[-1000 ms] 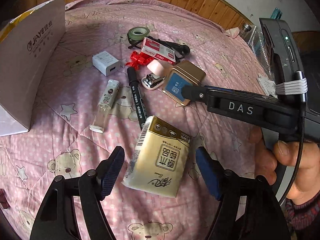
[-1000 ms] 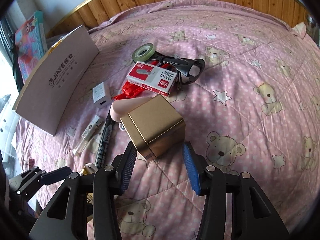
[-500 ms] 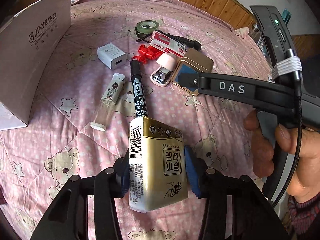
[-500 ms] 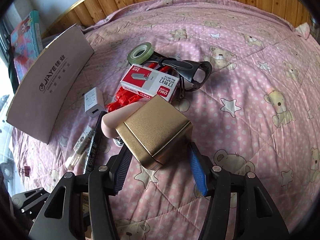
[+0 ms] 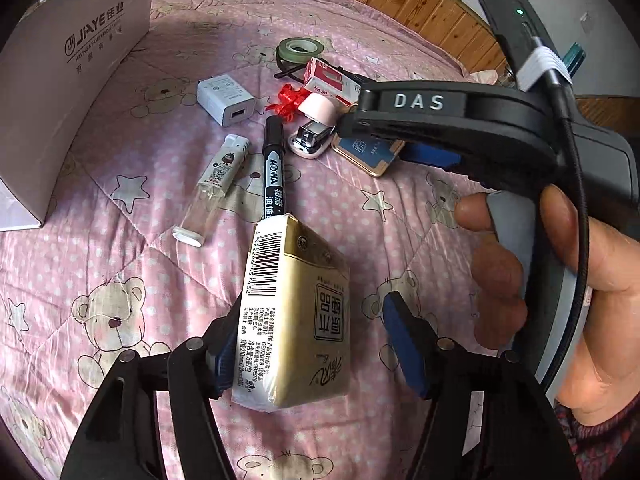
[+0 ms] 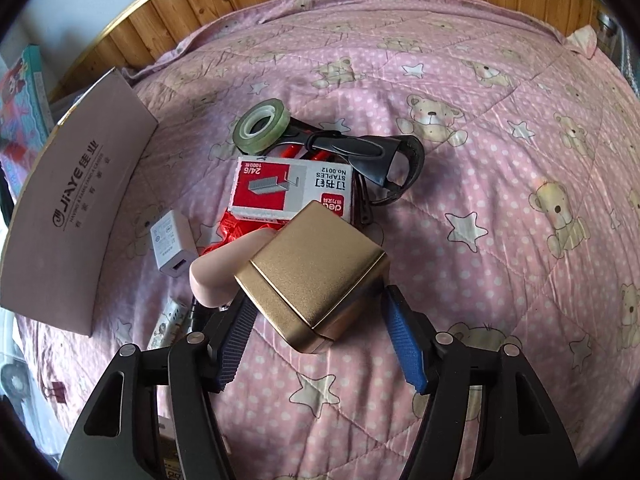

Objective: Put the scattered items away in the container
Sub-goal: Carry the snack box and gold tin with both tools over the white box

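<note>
Item 1, tissue pack (image 5: pixel 296 312): half a second ago it was pinched between both pads of the left gripper (image 5: pixel 316 308). The jaws have since spread; the left pad touches the pack's barcode side and the right pad stands clear of it. The pack is tilted, with its far end over the tip of the marker (image 5: pixel 274 168). Whether its near end rests on the bed (image 6: pixel 500 160) cannot be told.

Item 2, gold tin (image 6: pixel 312 276): it lies tilted between the fingers of the right gripper (image 6: pixel 320 300), further in than before. The jaws are spread to either side of it; contact with the pads cannot be told. A hand (image 5: pixel 560 300) grips this tool's handle.

Item 3, box (image 5: pixel 68 80): pale cardboard with printed lettering, at the left edge of the bed, well apart from both grippers.

Loose on the bed:
- charger (image 5: pixel 226 98), white, nearest the box
- clear vial (image 5: pixel 216 188), just beside the marker
- pink stapler (image 5: pixel 316 120), touching the tin
- red ribbon (image 5: pixel 286 100), under the stapler and the staples carton (image 6: pixel 288 188)
- tape roll (image 6: pixel 262 124), beyond the carton
- black strap (image 6: pixel 372 152), beside the tape
</note>
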`<state>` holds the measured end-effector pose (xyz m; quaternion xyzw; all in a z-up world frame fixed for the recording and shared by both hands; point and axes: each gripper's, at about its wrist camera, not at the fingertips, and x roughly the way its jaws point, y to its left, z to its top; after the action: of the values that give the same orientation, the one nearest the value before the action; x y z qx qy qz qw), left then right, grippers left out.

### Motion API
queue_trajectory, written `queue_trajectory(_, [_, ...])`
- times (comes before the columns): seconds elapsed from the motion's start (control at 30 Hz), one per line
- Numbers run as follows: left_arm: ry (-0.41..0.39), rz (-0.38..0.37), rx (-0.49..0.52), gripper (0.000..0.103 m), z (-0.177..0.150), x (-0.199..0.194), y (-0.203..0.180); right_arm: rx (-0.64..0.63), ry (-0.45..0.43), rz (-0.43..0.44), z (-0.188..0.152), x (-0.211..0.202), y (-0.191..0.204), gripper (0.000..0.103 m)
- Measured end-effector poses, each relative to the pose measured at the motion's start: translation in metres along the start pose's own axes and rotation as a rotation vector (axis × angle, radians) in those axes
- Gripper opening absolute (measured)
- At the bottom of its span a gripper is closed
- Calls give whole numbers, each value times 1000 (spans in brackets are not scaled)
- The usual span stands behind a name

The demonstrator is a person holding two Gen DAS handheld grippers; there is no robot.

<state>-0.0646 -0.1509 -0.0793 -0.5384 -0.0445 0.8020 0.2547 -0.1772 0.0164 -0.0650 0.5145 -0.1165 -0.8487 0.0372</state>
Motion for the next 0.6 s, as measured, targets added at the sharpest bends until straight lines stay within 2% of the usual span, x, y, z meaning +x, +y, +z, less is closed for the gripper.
queue_trajectory(0.07, [-4,0,12,61,0,0,-2,47,7,46,-1,-2,-13,64])
queue_trajectory(0.1, [-11,-1,12,44,0,-2,-1,64,-1,55,-2,-5,-20,61])
queue_trajectory(0.13, [-13,-10,10,37,0,-4,1,69,-8,46,-4,-9,-25,59])
queue_trajectory(0.2, [-23,-23,-5,35,0,-8,6,73,-13,37,-7,-14,-35,49])
queue_trajectory(0.3, [-45,-42,-8,25,-1,-16,11,92,-6,33,-13,-19,-49,48])
queue_trajectory(0.43, [-55,-50,-19,24,-2,-22,16,100,-29,18,-19,-31,-51,50])
queue_trajectory(0.5, [-59,-56,-29,24,-2,-24,19,83,-52,-5,-18,-36,-43,63])
queue_trajectory(0.6, [-77,-58,-33,24,-2,-28,21,58,-84,-36,-11,-39,-26,65])
